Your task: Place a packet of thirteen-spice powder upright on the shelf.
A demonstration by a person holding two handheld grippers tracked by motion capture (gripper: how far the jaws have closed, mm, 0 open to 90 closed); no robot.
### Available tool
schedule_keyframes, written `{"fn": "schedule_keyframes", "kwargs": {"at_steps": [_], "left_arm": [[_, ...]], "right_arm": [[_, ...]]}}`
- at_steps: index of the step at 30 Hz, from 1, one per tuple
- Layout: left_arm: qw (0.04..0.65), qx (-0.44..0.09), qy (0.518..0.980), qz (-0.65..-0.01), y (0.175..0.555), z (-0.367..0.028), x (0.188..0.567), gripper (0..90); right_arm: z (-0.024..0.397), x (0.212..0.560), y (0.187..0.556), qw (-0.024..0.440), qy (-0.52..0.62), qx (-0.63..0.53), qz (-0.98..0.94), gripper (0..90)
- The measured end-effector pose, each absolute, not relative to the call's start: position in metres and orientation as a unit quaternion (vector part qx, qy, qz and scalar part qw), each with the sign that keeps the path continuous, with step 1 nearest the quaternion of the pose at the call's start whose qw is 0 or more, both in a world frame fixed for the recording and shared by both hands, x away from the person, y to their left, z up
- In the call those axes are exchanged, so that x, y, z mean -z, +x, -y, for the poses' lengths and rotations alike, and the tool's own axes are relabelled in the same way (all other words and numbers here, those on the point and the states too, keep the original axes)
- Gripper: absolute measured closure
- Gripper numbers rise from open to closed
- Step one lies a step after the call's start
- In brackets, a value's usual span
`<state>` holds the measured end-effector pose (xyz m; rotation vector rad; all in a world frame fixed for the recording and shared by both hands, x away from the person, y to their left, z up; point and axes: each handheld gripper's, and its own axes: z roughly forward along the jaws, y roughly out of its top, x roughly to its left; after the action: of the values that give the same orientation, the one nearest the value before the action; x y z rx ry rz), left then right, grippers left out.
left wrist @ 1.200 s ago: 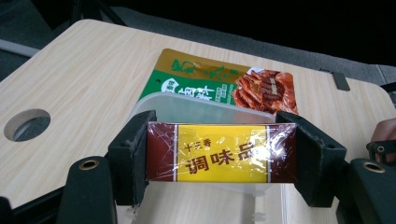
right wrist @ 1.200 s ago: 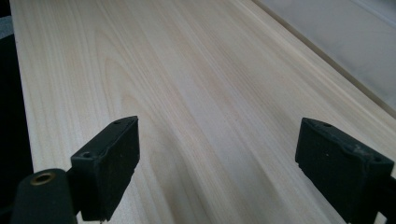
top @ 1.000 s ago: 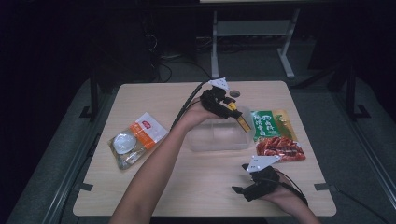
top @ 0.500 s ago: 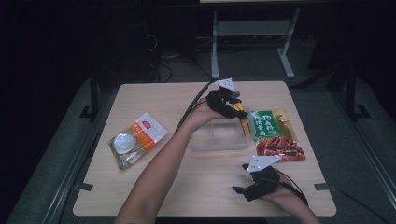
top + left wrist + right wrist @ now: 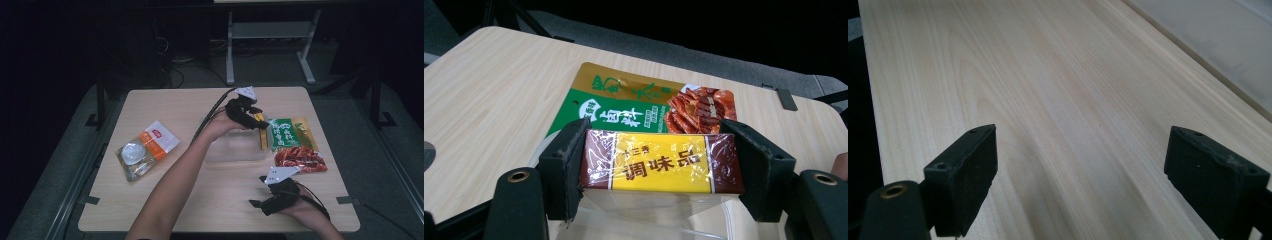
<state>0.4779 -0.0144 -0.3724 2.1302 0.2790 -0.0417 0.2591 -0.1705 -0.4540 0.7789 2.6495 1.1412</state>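
the desk [image 5: 165,200] carries everything, and near its right half sits a clear plastic container [image 5: 235,147]. the left hand-held gripper [image 5: 260,121] hangs over that container's right rim, its jaws wide but pressed on both ends of a yellow-and-brown seasoning block [image 5: 661,162], held level above the clear rim. to do this well, keep the squeeze even so the slick wrap does not slide, bring the block fully over the opening, lower it flat and let go only once it rests inside.

just beyond the container toward the right edge lie a green sauce packet [image 5: 286,133] and a red snack pack [image 5: 300,159], close enough to be nudged. an orange-and-white pouch [image 5: 145,149] lies well apart near the left edge. the right hand-held gripper [image 5: 267,197] rests by the near edge, jaws spread and empty.
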Motion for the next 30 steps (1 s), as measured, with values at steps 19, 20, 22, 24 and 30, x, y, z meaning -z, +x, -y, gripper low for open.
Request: {"fn": "schedule_keyframes", "kwargs": {"at_steps": [19,20,22,24,30], "left_arm": [[0.463,0.014,0.879,-0.112,0.471,0.023,0.378,23.5],[0.464,0.012,0.879,-0.110,0.470,0.021,0.375,22.4],[0.468,0.010,0.877,-0.108,0.469,0.017,0.371,20.5],[0.469,0.003,0.876,-0.108,0.467,0.012,0.367,18.9],[0.477,0.000,0.871,-0.114,0.461,-0.008,0.355,18.1]], "right_arm": [[0.171,0.455,0.259,0.077,0.260,-0.379,-0.885,13.5],[0.171,0.455,0.259,0.076,0.261,-0.378,-0.885,13.5],[0.171,0.455,0.259,0.076,0.261,-0.378,-0.885,13.5],[0.171,0.455,0.259,0.077,0.262,-0.378,-0.885,13.5],[0.170,0.456,0.259,0.078,0.260,-0.377,-0.886,13.5]]}}
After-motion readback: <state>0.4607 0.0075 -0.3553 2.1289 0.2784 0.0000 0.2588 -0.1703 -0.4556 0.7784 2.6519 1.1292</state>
